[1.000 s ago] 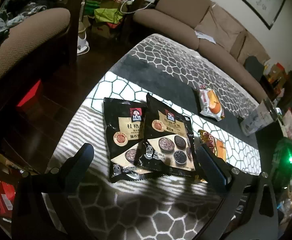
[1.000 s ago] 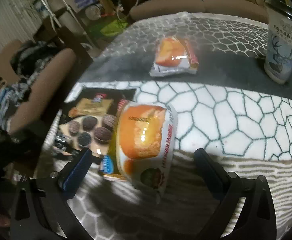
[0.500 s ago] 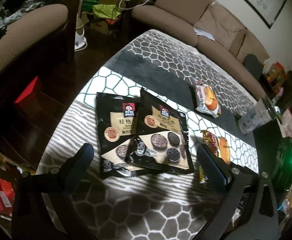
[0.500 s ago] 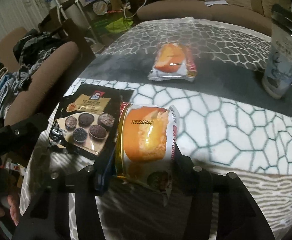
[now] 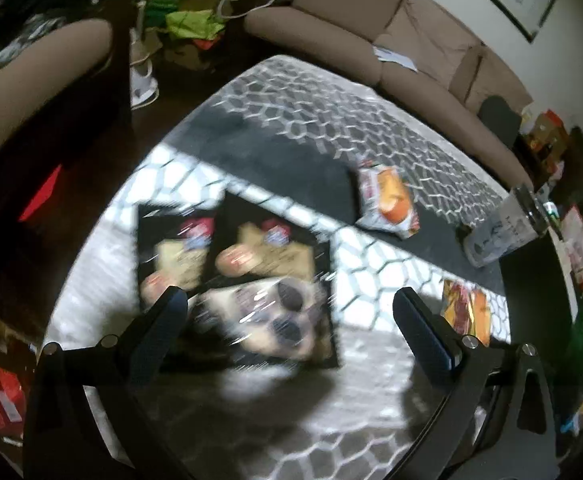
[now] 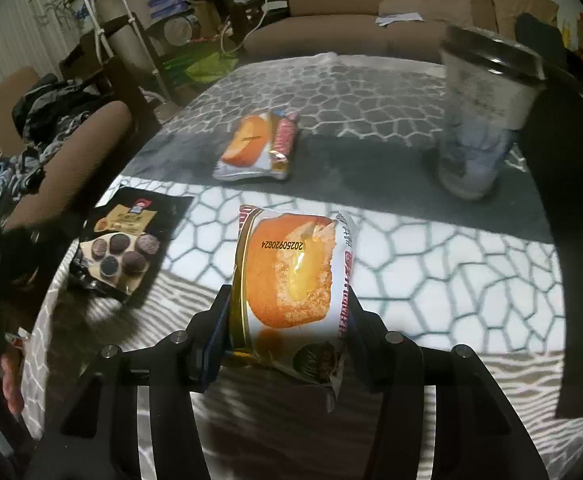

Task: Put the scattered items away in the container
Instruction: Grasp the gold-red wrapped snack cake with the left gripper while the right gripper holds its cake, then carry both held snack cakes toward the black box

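My right gripper [image 6: 285,320] is shut on an orange cake packet [image 6: 291,280] and holds it above the patterned table [image 6: 431,260]. My left gripper [image 5: 291,320] is open, low over two dark oat-cookie bags [image 5: 267,280]; the image is blurred. The bags also show in the right wrist view [image 6: 123,252]. The held packet also shows in the left wrist view [image 5: 467,312]. A second cake packet [image 5: 389,202] lies further back, also in the right wrist view [image 6: 257,148]. No container is in view.
A tall lidded paper cup [image 6: 479,120] stands at the table's right, also in the left wrist view [image 5: 503,228]. A brown sofa [image 5: 371,52] runs behind the table and an armchair [image 6: 63,148] stands at its left. Clutter lies on the dark floor.
My right gripper has closed on the orange cake packet and lifted it. My left gripper has moved down and forward over the cookie bags, fast enough to blur them.
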Demonstrator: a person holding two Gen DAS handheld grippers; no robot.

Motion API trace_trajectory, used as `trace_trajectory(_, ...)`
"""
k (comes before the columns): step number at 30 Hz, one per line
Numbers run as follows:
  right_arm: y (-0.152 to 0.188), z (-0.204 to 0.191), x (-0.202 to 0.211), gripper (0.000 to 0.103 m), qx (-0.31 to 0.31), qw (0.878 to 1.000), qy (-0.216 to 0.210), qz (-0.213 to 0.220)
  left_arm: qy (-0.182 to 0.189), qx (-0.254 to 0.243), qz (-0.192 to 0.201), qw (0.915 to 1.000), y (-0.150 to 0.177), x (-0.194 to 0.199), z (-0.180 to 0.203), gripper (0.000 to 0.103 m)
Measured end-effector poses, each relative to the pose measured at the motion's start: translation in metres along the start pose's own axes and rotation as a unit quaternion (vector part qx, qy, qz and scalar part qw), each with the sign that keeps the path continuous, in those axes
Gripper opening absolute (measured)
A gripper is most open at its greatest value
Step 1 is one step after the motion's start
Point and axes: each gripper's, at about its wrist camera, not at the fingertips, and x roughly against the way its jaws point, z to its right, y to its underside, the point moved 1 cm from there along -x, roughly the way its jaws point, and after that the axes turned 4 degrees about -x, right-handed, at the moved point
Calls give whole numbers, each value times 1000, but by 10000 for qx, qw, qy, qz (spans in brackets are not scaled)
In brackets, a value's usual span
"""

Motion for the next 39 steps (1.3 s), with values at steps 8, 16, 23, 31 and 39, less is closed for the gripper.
trace_trajectory(8,5,23,13,53,307,9990,305,144,-106,-480,-105,9987,-41,-59,81,103)
trace_trajectory(16,6,55,11,53,89,9994,301,112,-601,-643,-126,9960,-54,-109,116,103)
trace_trajectory(23,7,66,6,53,-66,9996,257,114,-1091,-848,-134,9903,-55,-135,123,103)
trace_trajectory(31,3,68,5,53,-54,9996,253,149,-1228,-915,-189,9880,-49,-151,120,70)
trace_trajectory(39,0,69,11,53,-61,9994,257,214,-455,-472,-74,9978,-47,-125,107,61)
